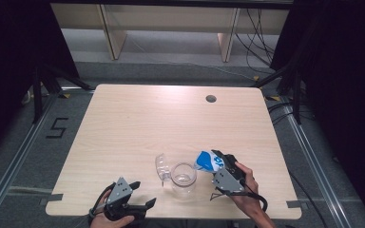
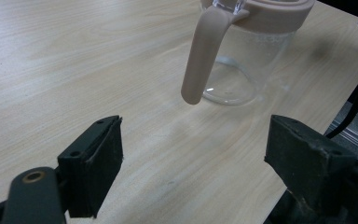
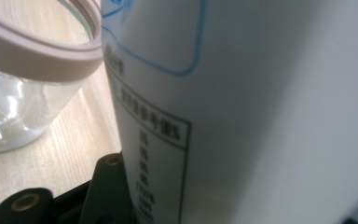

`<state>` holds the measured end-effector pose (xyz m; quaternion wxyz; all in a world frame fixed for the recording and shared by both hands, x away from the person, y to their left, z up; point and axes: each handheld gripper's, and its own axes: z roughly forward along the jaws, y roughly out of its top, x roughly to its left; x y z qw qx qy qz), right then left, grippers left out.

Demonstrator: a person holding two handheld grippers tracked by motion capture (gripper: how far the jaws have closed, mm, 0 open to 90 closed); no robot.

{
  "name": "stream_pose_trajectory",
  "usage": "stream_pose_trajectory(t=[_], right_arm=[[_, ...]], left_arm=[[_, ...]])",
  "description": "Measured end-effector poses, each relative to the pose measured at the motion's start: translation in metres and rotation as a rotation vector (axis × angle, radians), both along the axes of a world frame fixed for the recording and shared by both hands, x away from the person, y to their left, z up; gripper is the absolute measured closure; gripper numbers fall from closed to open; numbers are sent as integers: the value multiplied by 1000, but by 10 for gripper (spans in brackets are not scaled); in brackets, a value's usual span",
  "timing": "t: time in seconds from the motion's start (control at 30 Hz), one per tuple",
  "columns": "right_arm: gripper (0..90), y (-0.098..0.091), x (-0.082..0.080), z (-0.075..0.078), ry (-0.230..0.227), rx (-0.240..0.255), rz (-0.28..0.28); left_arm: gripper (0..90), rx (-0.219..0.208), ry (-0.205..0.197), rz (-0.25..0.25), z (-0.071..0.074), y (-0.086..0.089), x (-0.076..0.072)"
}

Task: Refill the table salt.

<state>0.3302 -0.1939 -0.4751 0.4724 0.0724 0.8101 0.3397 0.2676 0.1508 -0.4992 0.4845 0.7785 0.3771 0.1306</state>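
Observation:
A clear glass pitcher [image 1: 184, 178] with a beige rim and handle [image 2: 200, 56] stands near the table's front edge. My right gripper [image 1: 220, 159] is shut on a white and blue carton [image 1: 204, 161], which is tilted with its top toward the pitcher's mouth. In the right gripper view the carton [image 3: 242, 107] looms close, white with blue lines and black print, and the pitcher's rim [image 3: 32, 51] lies just to its left. My left gripper [image 1: 144, 192] rests at the front left, open and with nothing between its fingers [image 2: 95, 163], pointing at the pitcher's handle.
The wooden table [image 1: 147, 118] has a round cable hole [image 1: 211, 99] at the back right. Its front edge runs close under both hands. Dark curtains and metal floor rails surround the table, and cables lie on the floor behind it.

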Motion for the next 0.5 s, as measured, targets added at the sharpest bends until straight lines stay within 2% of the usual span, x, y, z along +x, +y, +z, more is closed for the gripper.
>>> stream_pose_trajectory(t=[0.03, 0.13, 0.17, 0.3, 0.47, 0.5], right_arm=[[540, 1, 1, -1, -19, -26, 2], [540, 1, 0, -1, -28, -41, 2], [540, 1, 1, 0, -44, -67, 19], [540, 3, 1, -1, -68, -102, 15], [541, 3, 1, -1, -73, -114, 14], [541, 4, 0, -2, -66, -104, 8]], left_arm=[[184, 2, 2, -1, 0, 0, 0], [184, 2, 0, -1, 0, 0, 0], [184, 3, -1, -1, 0, 0, 0], [184, 2, 0, -1, 0, 0, 0], [184, 3, 1, -2, 0, 0, 0], [184, 3, 1, -2, 0, 0, 0]])
